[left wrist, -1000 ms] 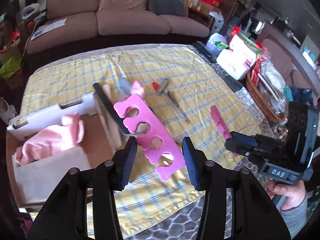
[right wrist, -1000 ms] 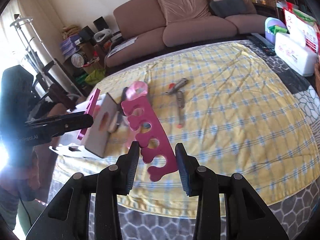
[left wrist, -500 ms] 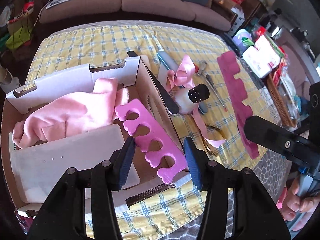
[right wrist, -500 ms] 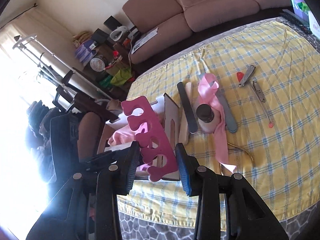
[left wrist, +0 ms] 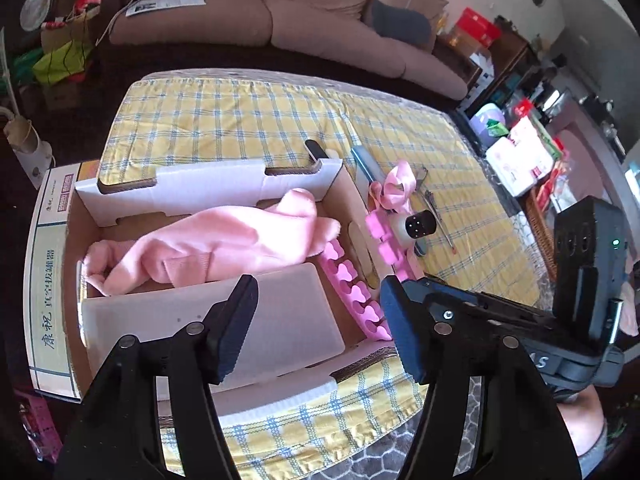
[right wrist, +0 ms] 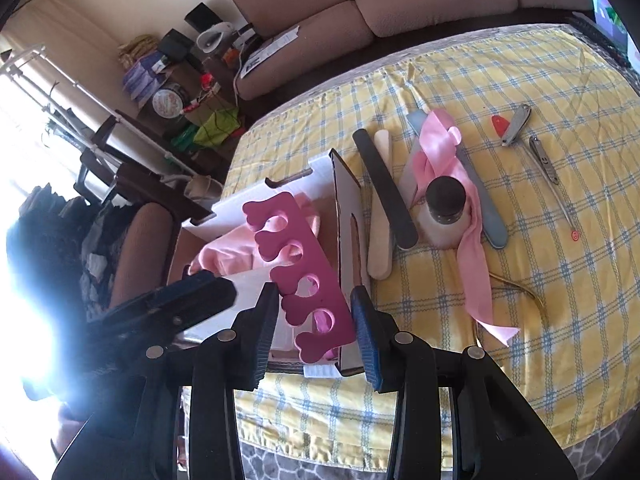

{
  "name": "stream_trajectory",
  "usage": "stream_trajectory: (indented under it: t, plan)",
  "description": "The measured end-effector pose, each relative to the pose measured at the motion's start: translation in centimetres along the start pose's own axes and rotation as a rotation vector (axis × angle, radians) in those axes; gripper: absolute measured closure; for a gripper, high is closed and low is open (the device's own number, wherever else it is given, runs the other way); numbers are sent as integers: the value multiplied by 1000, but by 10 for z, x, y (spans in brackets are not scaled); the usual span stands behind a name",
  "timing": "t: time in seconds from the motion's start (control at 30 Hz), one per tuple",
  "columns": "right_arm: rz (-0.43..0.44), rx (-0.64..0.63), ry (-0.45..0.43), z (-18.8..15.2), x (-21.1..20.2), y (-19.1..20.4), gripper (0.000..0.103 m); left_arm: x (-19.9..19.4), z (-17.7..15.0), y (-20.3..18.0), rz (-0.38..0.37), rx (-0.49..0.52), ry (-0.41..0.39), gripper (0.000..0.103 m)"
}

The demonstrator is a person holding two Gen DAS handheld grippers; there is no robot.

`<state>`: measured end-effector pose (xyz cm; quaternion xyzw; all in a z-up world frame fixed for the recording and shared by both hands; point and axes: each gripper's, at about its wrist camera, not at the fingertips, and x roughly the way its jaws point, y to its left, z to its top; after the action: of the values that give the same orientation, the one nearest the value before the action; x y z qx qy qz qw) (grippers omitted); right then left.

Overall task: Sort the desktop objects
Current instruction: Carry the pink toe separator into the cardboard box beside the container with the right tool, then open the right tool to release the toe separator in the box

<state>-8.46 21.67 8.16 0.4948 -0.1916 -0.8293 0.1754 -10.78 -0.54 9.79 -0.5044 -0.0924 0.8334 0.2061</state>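
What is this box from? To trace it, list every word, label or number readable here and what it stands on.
"康祝 真空拔罐器": side flap of the cardboard box.
"AS": body of the right hand-held gripper, in the left wrist view; any letters before them are hidden.
Too small or blurred: the small sticker on that box, the loose papers, the round tin.

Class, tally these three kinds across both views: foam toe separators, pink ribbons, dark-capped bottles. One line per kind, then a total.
toe separator: 2
ribbon: 1
bottle: 1
Total: 4
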Motion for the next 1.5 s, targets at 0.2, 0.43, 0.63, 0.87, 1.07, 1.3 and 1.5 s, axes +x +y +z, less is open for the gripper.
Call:
stream_trajectory:
  t: [0.2,0.43,0.63,0.87,1.07,1.3,1.5]
  plan:
    - [-207,-157,13,-5,23,32,66,-16,2,12,-16,-9,-20,38]
    - [-424,-313,-15,-20,38,57,65,-20,-4,18,-69,-23,-23,38]
    - [-391,-275,-25,-27,33,66,47,-16,-6,35,-115,-73,-15,38]
    - [-303,-249,-17,-25,19,59,72,-16,-2,48,-150,-120,-26,38]
    - [-309,-303,11,-31,25,75,76,-17,-3,44,-160,-119,-23,38]
    - [-360,-334,69,-24,46,75,76,-19,-3,46,-168,-126,-29,38]
    - [-400,-343,168,-23,74,69,80,-19,-2,43,-167,-116,-33,37]
